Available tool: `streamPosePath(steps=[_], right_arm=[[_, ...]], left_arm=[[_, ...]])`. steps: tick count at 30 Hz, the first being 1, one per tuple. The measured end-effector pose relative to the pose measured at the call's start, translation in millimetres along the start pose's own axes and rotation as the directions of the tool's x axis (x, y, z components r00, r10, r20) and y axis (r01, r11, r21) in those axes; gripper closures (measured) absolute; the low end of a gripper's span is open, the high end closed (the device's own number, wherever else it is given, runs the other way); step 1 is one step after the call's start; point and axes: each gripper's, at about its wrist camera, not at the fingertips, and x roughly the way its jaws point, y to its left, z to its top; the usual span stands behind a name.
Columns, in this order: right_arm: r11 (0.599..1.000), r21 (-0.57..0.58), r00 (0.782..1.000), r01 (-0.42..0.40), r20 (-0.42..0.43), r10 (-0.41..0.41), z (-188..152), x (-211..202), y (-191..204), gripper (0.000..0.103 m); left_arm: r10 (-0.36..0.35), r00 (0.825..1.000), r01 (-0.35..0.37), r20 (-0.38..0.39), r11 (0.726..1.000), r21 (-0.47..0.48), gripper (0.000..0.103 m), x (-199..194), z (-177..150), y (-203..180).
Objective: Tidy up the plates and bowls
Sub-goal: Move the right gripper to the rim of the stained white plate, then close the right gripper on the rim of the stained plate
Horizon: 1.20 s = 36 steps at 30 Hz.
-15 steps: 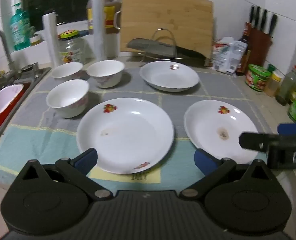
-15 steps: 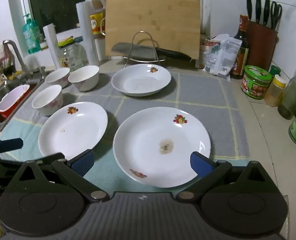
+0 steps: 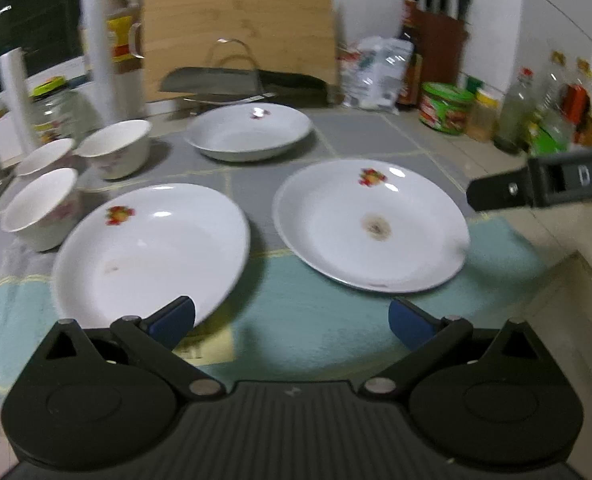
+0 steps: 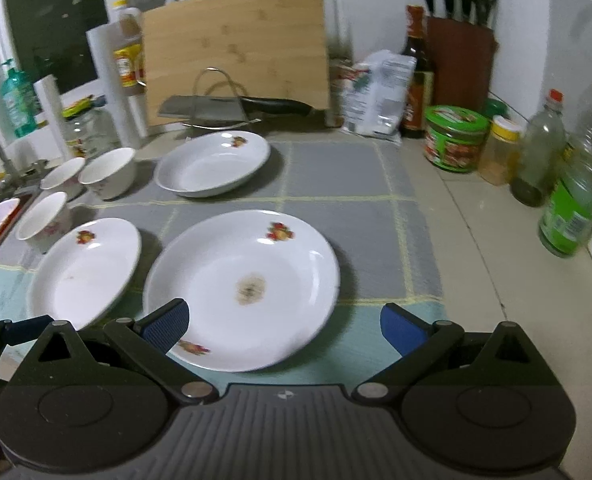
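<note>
Your left claw (image 3: 292, 320) hangs wide apart over the mat (image 3: 315, 312) on the desk, gripping nothing. Its left pad (image 3: 172, 320) overlaps the near rim of the left plate (image 3: 148, 252), though whether it touches is unclear through the blur. The stained plate (image 3: 369, 224) lies ahead and to the right of that claw, and the deep plate (image 3: 248, 132) sits further ahead, in front of the cutting board (image 3: 236, 28). Three bowls (image 3: 42, 208) cluster ahead to the far left, near each other.

Your right claw (image 4: 284, 326) is also spread wide and carries nothing. The stained plate (image 4: 242, 288) sits directly ahead of it, with the left pad (image 4: 166, 326) over the plate's near edge. The left plate (image 4: 84, 272) lies just beside that plate, off to the claw's left. The deep plate (image 4: 212, 166) rests further ahead. Jars and bottles (image 4: 575, 208) stand on the desk to the right.
</note>
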Motion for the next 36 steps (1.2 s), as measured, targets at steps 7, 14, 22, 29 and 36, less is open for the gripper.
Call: streamPosePath(steps=[7, 14, 22, 29, 36], right_arm=[[0.998, 0.025, 0.997, 0.063, -0.052, -0.062, -8, 9, -19, 0.0], [0.993, 0.059, 0.991, 0.101, -0.098, -0.095, -14, 29, -26, 0.0], [0.989, 0.047, 0.983, 0.142, -0.126, -0.135, -9, 42, -20, 0.0], [0.997, 0.033, 0.986, 0.074, -0.154, -0.068, -1, 59, -21, 0.0], [0.997, -0.018, 0.973, -0.08, -0.217, 0.074, 16, 105, -34, 0.0]], left_arm=[[-0.099, 0.994, 0.103, -0.045, 0.992, 0.079, 0.001, 27, -3, -18], [-0.174, 0.98, 0.186, -0.093, 0.972, 0.144, 0.001, 57, -1, -22], [-0.204, 0.975, 0.22, -0.092, 0.953, 0.21, 0.001, 79, 3, -24], [-0.229, 0.972, 0.235, -0.053, 0.944, 0.231, 0.0, 86, 4, -25], [-0.214, 0.976, 0.215, -0.027, 0.952, 0.216, 0.0, 90, 5, -26]])
